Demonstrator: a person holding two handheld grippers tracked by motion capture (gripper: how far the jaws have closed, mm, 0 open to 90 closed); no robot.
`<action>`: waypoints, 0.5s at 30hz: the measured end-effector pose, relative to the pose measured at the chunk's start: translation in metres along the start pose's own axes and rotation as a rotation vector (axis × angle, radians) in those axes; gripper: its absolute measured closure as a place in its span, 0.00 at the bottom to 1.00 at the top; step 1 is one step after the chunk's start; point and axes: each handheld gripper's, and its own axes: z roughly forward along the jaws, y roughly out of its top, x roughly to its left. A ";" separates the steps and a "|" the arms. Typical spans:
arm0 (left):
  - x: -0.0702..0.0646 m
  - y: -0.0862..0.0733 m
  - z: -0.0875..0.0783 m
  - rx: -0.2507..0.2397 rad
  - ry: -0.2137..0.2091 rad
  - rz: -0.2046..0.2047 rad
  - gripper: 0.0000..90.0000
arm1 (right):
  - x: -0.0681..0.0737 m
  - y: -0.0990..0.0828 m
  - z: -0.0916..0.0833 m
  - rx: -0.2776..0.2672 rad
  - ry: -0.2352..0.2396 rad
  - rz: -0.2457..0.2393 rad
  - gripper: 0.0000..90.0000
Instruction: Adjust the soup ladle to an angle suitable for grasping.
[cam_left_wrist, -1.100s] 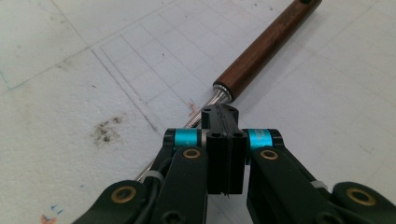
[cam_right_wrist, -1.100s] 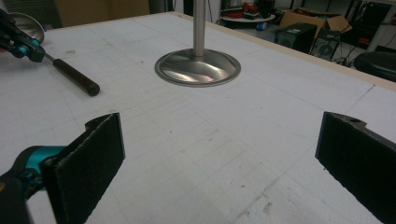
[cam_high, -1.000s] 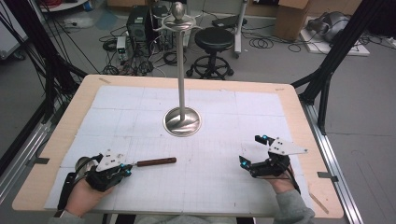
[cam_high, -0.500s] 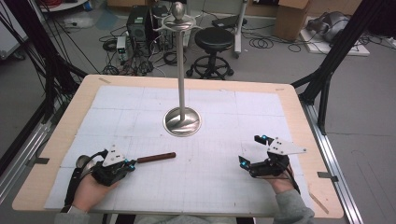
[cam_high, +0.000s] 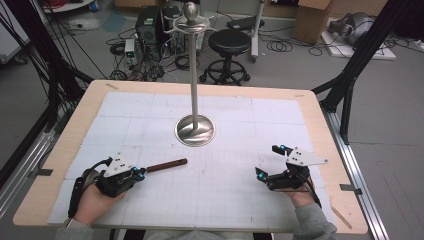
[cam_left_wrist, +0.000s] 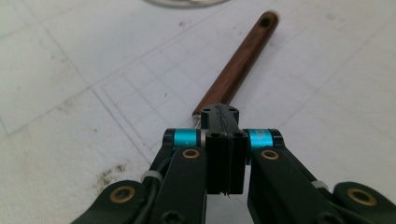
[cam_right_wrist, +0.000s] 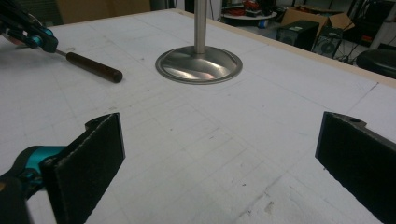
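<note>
A tool with a dark brown wooden handle (cam_high: 167, 164) lies low over the white mat, pointing toward the metal stand. My left gripper (cam_high: 140, 172) is shut on the thin metal shank at its near end. In the left gripper view the handle (cam_left_wrist: 238, 65), with a hole at its tip, runs away from the closed jaws of that gripper (cam_left_wrist: 219, 116). My right gripper (cam_high: 268, 160) rests at the front right, open with nothing between its pads (cam_right_wrist: 91, 154). From the right gripper view, the left gripper (cam_right_wrist: 44, 42) and the handle (cam_right_wrist: 93, 66) lie at the far left.
A tall metal stand with a round domed base (cam_high: 195, 130) rises from the table's middle; its base (cam_right_wrist: 198, 64) is ahead of the right gripper. The white gridded mat (cam_high: 225, 200) covers the wooden table (cam_high: 60, 165). A stool, cables and boxes lie on the floor beyond.
The left hand has shifted slightly, and the tool's free handle end has swung a little farther toward the stand. The right gripper has kept still.
</note>
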 end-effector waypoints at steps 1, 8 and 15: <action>0.001 0.001 -0.003 -0.007 -0.006 0.003 0.97 | 0.000 0.000 0.000 0.002 0.000 -0.002 0.00; 0.003 -0.007 -0.011 -0.027 -0.063 -0.023 0.58 | 0.001 0.001 -0.001 -0.015 0.009 0.009 0.00; 0.003 -0.004 -0.017 -0.072 -0.161 0.033 0.28 | 0.000 0.001 -0.001 -0.021 0.008 0.008 0.00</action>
